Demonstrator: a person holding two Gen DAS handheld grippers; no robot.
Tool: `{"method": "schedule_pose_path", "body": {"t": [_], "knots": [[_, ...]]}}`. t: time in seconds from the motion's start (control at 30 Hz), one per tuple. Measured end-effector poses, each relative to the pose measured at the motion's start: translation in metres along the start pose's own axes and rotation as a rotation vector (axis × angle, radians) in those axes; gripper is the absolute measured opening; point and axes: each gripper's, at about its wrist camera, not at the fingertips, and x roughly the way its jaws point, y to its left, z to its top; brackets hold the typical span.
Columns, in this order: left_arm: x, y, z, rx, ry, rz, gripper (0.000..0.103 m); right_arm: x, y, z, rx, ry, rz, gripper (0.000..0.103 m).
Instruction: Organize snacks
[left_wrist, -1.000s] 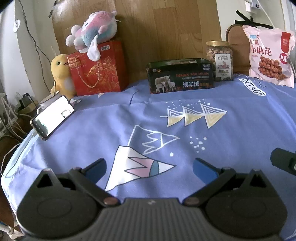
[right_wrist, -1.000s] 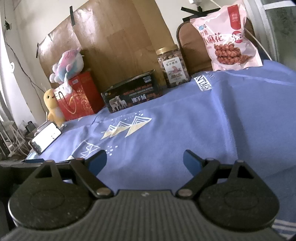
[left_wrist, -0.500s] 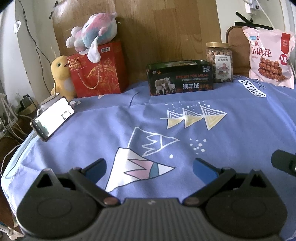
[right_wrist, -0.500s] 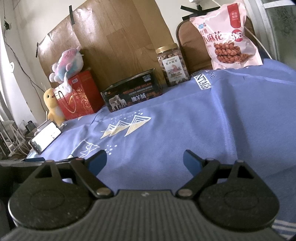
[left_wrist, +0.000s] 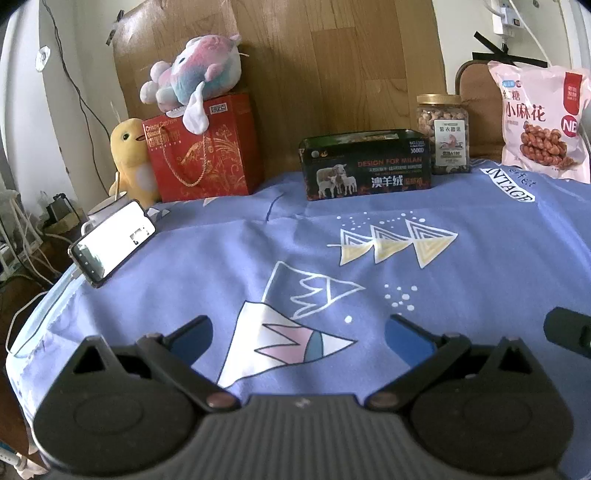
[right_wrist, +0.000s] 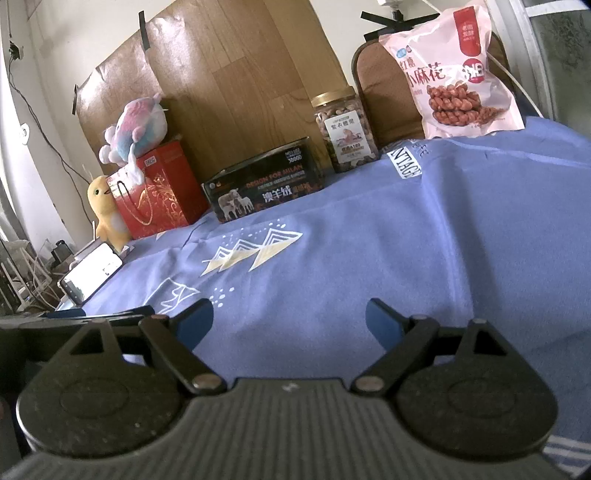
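The snacks stand in a row along the back of the blue cloth-covered table (left_wrist: 258, 258). A red gift bag (left_wrist: 201, 147) (right_wrist: 159, 194) is at the left, a dark box with sheep pictures (left_wrist: 365, 164) (right_wrist: 264, 192) in the middle, a clear nut jar with a gold lid (left_wrist: 443, 134) (right_wrist: 345, 131) beside it, and a pink bag of twisted dough sticks (left_wrist: 539, 122) (right_wrist: 458, 74) at the right. My left gripper (left_wrist: 299, 332) and right gripper (right_wrist: 290, 319) are both open and empty, low over the near part of the cloth.
A pastel plush toy (left_wrist: 192, 79) lies on top of the red bag, and a yellow plush duck (left_wrist: 129, 162) stands left of it. A lit phone (left_wrist: 110, 245) leans at the table's left edge. Cables hang off the left side. A wood-pattern board backs the row.
Both grippers have moved slightly, so the view of the row has shifted a little. Nothing was taken hold of or moved on the table.
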Motion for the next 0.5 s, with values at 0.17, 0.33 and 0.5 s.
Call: {"method": "schedule_pose_path", "body": {"t": [0.17, 0.33, 0.5], "knots": [[0.0008, 0.0004, -0.0004, -0.003, 0.004, -0.001, 0.103, 0.0001, -0.0006, 0.0004, 0.0, 0.001, 0.001, 0.092], [0.0012, 0.0004, -0.0007, -0.001, 0.006, 0.0, 0.103, 0.0, -0.0014, -0.0009, 0.002, 0.002, 0.001, 0.092], [0.0023, 0.0003, -0.0019, -0.004, 0.011, 0.003, 0.103, -0.0005, -0.0018, -0.0027, 0.004, 0.003, 0.0, 0.092]]}}
